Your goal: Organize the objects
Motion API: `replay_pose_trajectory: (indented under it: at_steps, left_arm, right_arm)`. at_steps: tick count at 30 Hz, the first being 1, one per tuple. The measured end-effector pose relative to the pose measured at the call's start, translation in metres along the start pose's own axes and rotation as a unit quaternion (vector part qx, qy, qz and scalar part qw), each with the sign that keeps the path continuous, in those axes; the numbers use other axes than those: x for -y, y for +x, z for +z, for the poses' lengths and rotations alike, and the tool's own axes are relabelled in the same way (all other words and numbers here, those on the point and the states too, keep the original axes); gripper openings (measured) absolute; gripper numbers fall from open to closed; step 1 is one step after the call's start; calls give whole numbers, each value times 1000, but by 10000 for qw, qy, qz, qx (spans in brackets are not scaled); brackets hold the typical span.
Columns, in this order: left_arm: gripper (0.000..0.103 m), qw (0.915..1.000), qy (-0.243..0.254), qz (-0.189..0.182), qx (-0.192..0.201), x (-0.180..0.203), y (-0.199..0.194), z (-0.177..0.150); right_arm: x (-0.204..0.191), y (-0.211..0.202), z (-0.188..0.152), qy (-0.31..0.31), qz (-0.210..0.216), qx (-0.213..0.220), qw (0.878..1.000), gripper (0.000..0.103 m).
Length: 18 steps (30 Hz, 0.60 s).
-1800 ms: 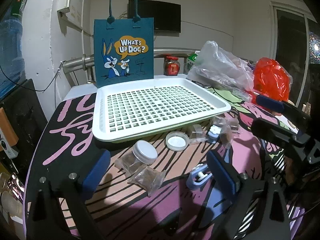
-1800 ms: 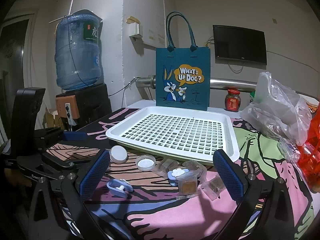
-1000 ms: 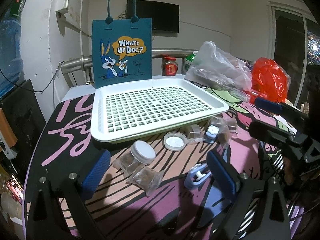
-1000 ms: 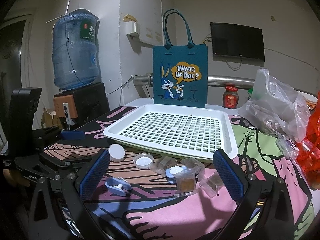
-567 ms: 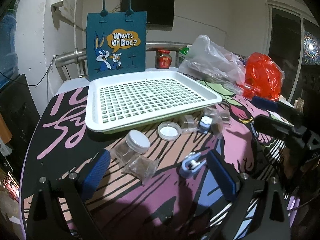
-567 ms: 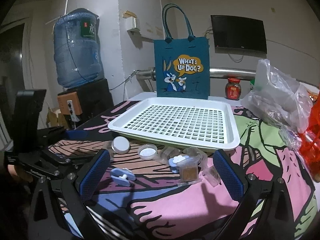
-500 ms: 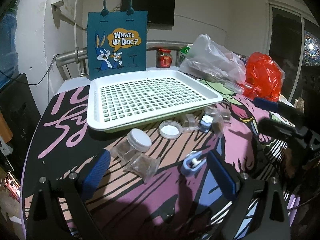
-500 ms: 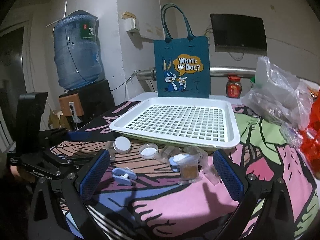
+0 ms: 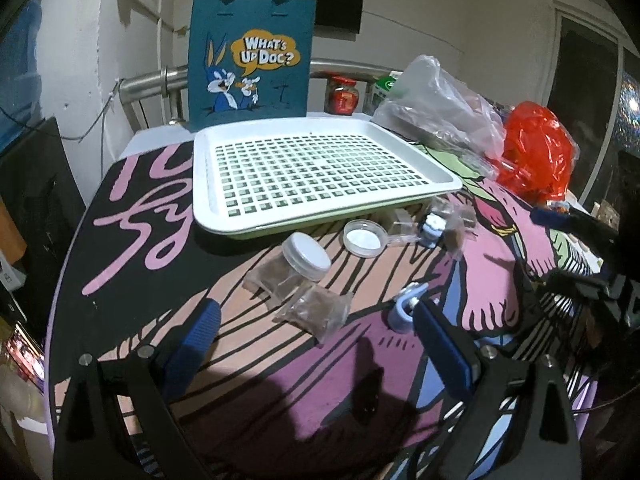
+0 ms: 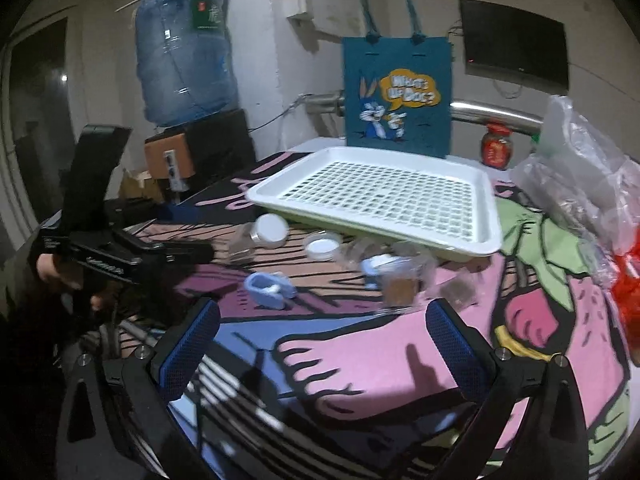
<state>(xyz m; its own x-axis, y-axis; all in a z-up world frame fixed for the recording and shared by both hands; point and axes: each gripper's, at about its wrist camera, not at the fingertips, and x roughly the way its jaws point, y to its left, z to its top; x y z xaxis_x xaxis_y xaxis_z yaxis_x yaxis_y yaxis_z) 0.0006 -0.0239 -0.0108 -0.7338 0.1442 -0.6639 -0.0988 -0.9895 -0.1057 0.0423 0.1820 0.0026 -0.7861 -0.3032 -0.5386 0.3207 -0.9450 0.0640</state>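
A white slotted tray (image 9: 212, 216) lies on the patterned tablecloth, with small items scattered in front of it. Nearest my left gripper (image 9: 320, 342) are a clear packet of brown stuff (image 9: 316, 312), a white-lidded jar (image 9: 306, 256) and a blue clip (image 9: 404, 308). A round clear dish (image 9: 362, 236) sits by the tray edge. My left gripper is open and holds nothing. My right gripper (image 10: 320, 346) is also open and empty, a short way back from the blue clip (image 10: 268, 286) and a small brown-filled container (image 10: 400, 284). The tray (image 10: 376, 232) lies beyond them.
A teal cartoon tote bag (image 9: 252, 60) stands behind the tray. A clear plastic bag (image 9: 440, 108) and a red bag (image 9: 536, 152) lie at the right. A red-lidded jar (image 10: 498, 146) stands at the back, a water bottle (image 10: 184, 48) at the left. A hand holds the left gripper (image 10: 120, 256).
Both views have shifted: the table items sit higher in each frame, and the right view is blurred by motion. Both grippers stay open; nothing on the table has moved.
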Motion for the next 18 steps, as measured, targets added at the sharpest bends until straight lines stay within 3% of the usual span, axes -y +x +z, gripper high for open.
replay_pose_trajectory:
  at_steps: [4,11,18]
  left_arm:
    - [98,9998,-139,-50,-133,-1,9,3]
    - [96,9987,-271,58,-420,0,25,3]
    - [91,9979,-352,184,-519,-2,34,3]
  right_arm:
    - [18,4,8,134,-313,0,9994,103]
    - [52,33,14,119,-861,-507,9949,102]
    - [71,51,9,-67,-1268,-934,9875,82]
